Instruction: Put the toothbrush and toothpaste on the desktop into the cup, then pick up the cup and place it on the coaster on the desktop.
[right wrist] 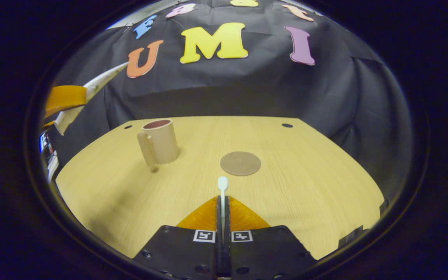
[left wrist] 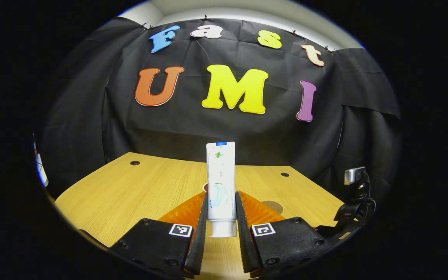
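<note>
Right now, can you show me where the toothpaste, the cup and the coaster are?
toothpaste (left wrist: 221,182): left gripper view, middle of the tube's body.
cup (right wrist: 162,143): right gripper view, outer side wall, beside the handle.
coaster (right wrist: 240,163): right gripper view, centre of the flat round disc.

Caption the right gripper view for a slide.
Right gripper shut on toothbrush, facing the empty cup and coaster on the desktop.

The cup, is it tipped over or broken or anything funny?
No, nothing stands out. The cup stands upright on the table, empty as far as shows, away from the coaster. The toothpaste and toothbrush are each held in a gripper.
</note>
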`<action>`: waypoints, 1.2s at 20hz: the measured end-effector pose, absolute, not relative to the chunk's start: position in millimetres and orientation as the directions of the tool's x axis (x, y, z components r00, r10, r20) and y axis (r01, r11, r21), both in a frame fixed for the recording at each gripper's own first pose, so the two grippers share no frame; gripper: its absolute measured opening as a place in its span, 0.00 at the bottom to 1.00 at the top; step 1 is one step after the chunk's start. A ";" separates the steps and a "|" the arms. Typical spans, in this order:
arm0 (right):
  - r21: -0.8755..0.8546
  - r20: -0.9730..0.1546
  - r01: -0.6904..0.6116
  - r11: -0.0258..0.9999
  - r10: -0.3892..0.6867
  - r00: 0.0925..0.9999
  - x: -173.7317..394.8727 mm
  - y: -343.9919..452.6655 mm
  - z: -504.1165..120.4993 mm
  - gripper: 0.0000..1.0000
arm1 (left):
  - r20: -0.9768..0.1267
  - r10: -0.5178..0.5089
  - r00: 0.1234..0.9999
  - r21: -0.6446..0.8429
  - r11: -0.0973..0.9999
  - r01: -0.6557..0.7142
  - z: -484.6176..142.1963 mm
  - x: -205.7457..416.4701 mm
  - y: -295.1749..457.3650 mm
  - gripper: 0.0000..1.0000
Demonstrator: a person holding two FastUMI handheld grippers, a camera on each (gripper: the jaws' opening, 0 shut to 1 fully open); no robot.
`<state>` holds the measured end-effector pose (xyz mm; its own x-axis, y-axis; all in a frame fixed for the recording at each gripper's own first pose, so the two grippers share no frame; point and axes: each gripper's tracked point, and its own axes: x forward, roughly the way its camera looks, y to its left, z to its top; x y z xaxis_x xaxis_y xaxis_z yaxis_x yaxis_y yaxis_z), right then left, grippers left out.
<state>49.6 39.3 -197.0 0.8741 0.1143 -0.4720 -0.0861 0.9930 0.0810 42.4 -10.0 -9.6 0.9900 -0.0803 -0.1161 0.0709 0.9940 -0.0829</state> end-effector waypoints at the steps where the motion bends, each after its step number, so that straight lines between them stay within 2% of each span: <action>1: 0.081 -0.435 -0.103 0.991 0.129 0.891 44.8 41.8 -182.0 0.00 | -0.113 -0.073 0.991 -0.084 0.994 0.064 -8.8 42.6 -9.2 0.41; 7: 0.020 -0.269 -0.144 0.989 0.144 0.952 17.4 39.0 -125.9 0.00 | -0.053 -0.056 0.997 -0.092 0.995 0.051 4.9 42.9 -8.1 0.41; 10: 0.030 -0.252 -0.174 0.984 0.176 0.952 8.7 42.3 -118.9 0.02 | -0.050 -0.033 0.998 -0.098 0.995 0.028 4.0 44.1 -6.7 0.41; 12: 0.050 -0.231 -0.181 0.982 0.187 0.955 6.4 42.7 -114.6 0.00 | -0.079 -0.007 0.997 -0.100 0.995 -0.001 -3.7 44.7 -6.2 0.41; 14: 0.075 -0.205 -0.184 0.980 0.196 0.959 5.5 43.4 -110.0 0.02 | -0.082 -0.052 0.995 -0.089 0.995 0.044 -9.4 43.6 -21.0 0.41; 15: 0.086 -0.191 -0.183 0.979 0.196 0.962 6.0 43.1 -107.0 0.00 | -0.098 -0.070 0.993 -0.078 0.995 0.062 -16.4 41.9 -25.2 0.41; 18: 0.105 -0.171 -0.181 0.978 0.197 0.965 7.7 42.1 -104.0 0.00 | -0.117 -0.038 0.992 -0.056 0.998 0.032 -19.4 48.4 -12.2 0.41; 24: 0.112 -0.159 -0.196 0.974 0.212 0.964 3.5 41.2 -102.9 0.00 | -0.055 -0.033 0.998 -0.099 0.995 0.028 1.3 112.3 3.0 0.41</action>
